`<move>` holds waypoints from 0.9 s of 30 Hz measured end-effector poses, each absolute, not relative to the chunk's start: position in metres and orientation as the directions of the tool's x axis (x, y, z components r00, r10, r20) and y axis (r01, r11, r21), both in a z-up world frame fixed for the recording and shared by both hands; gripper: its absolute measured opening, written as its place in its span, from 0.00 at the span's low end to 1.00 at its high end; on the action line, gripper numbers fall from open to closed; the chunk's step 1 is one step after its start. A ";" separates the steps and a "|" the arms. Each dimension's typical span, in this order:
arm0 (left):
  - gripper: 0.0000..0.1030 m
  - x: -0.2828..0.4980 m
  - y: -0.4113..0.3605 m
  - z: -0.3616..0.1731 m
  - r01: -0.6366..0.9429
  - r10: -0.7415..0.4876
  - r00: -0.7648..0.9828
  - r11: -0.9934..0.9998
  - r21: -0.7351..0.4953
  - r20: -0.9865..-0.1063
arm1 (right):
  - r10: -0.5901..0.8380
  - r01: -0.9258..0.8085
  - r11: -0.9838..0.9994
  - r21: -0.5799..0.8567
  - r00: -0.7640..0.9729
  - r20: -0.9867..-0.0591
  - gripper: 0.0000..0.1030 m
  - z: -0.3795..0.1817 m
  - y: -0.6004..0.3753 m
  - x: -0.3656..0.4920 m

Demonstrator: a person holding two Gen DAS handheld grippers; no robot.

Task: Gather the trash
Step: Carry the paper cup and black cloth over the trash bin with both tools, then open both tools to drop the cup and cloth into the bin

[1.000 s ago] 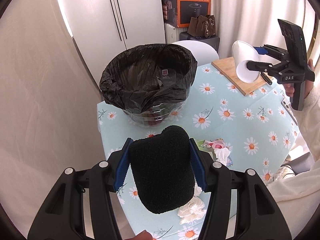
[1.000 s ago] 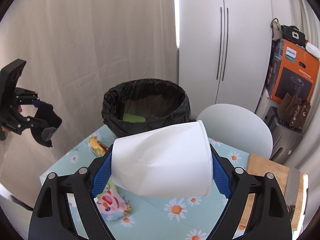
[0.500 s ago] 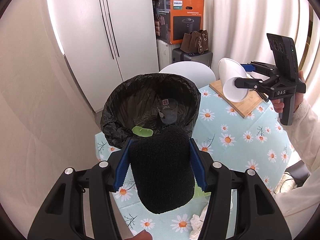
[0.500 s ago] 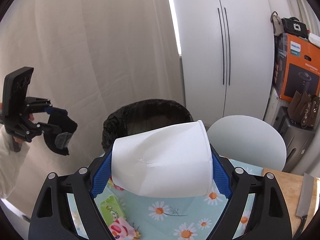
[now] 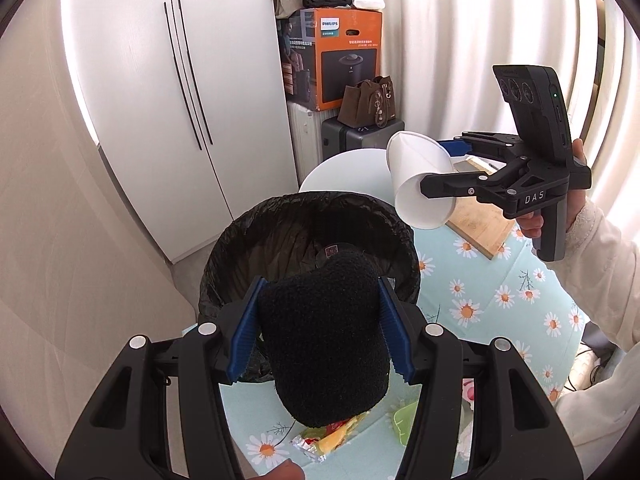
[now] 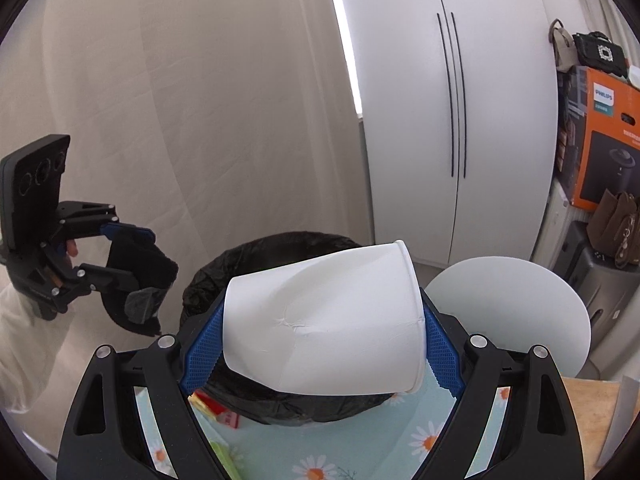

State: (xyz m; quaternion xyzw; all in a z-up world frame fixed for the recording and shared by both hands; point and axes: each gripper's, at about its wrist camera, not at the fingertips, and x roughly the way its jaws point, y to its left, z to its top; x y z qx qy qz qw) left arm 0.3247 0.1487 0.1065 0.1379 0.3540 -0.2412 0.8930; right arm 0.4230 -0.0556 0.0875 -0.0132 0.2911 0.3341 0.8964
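White wardrobe doors [image 5: 160,92] and pale curtains back the left wrist view, with an orange box [image 5: 340,60] stacked beside a brown handbag [image 5: 366,102]; below them a table [image 5: 500,300] in a daisy-print cloth carries a trash bin [image 5: 280,232] lined with a black bag; the left gripper [image 5: 320,332] has its blue pads pressed against both sides of a black fuzzy object [image 5: 324,344], which hangs just over the near rim of the bin; scraps of wrapper [image 5: 320,438] lie on the cloth beneath it; to the right, the right gripper [image 5: 430,176], held by a hand in a cream sleeve, pinches a white paper cup [image 5: 420,184] on its side, near the far right edge of the bin and in front of a wooden cutting board [image 5: 480,224]; beige curtain and the same wardrobe doors [image 6: 440,120] fill the right wrist view; the right gripper [image 6: 320,332] clamps the paper cup [image 6: 324,324] crosswise, its wall creased and dented, directly above the bin [image 6: 280,248]; a round white chair back [image 6: 512,312] stands to the right; at the left the left gripper [image 6: 132,252] grips the black fuzzy object [image 6: 140,276] in the air beside the bin; wrappers [image 6: 216,408] lie on the cloth [image 6: 360,452] at the bin's foot.
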 end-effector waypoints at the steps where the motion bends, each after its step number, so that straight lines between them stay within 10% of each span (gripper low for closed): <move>1: 0.54 0.329 0.149 0.105 0.533 -0.337 0.633 0.843 0.077 -0.697 | 0.593 -0.608 0.774 0.173 0.604 -0.532 0.79 0.086 -0.053 0.427; 21: 0.55 0.408 0.147 0.052 0.600 -0.388 0.580 0.799 0.053 -0.716 | 0.570 -0.631 0.767 0.117 0.587 -0.575 0.79 0.055 -0.027 0.486; 27: 0.93 0.397 0.150 0.055 0.629 -0.438 0.596 0.776 0.052 -0.674 | 0.533 -0.623 0.780 0.062 0.610 -0.586 0.84 0.051 -0.024 0.481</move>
